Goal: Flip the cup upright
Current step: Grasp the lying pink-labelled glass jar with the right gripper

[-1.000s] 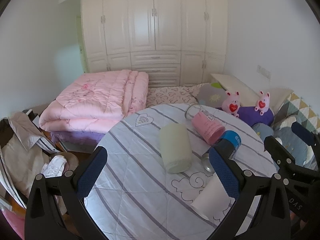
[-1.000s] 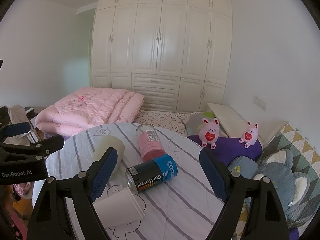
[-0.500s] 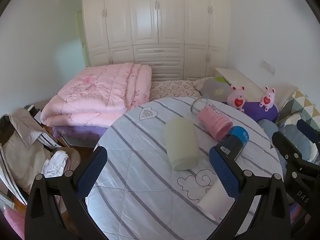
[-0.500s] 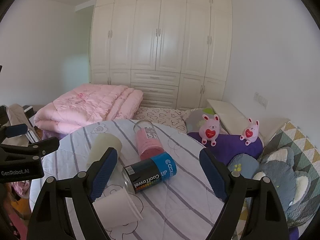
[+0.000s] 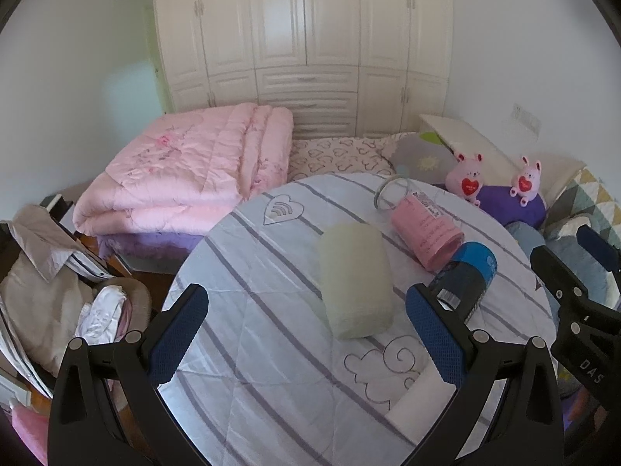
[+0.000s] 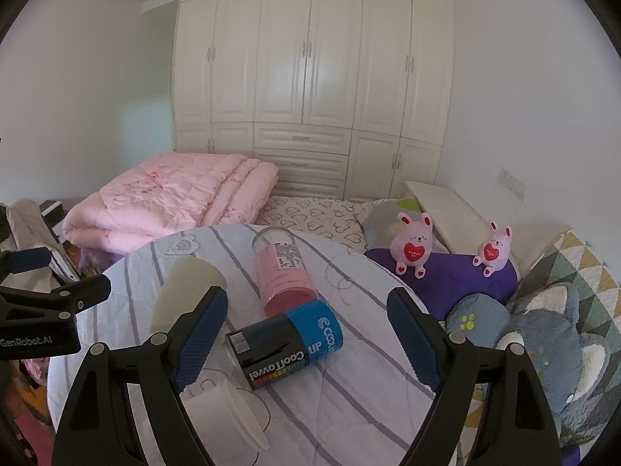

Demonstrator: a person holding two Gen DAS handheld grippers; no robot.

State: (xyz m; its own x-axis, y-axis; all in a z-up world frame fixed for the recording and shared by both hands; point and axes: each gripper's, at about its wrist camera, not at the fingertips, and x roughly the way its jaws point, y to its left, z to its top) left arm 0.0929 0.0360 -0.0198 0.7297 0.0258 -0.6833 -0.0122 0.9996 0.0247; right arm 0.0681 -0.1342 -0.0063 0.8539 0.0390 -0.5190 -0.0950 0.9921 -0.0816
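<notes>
- Left wrist view: the left gripper (image 5: 306, 334) hovers over the round table with a striped quilted cover (image 5: 248, 349), its blue-padded jaws spread wide with nothing between them, which suits an approach rather than a grasp
- The pale green frosted tumbler (image 5: 355, 277) lies on its side near the table's middle, framed between the two pads but apart from both; my guess is that it is this hand's target, as it lies lengthwise along the line of reach
- Behind it, a clear glass cup with a pink lining and label (image 5: 421, 225) also lies on its side, mouth towards the far edge, and a dark cylindrical can with a blue band (image 5: 465, 277) lies just beside its base
- A white paper cup (image 5: 417, 400) lies on its side at the near edge, partly hidden by the right-hand pad
- Right wrist view: the right gripper (image 6: 306, 338) is likewise wide open and empty, held above the near side of the table
- The dark can sits between its pads in the picture, and the white paper cup is low at the left, mouth towards the camera
- All the cups are tipped over, so none has been righted yet; which one the task means I cannot tell
- A folded pink quilt (image 6: 170, 202) on the bed beyond and two pink plush rabbits (image 6: 413, 248) on a purple cushion stand well apart from the table
</notes>
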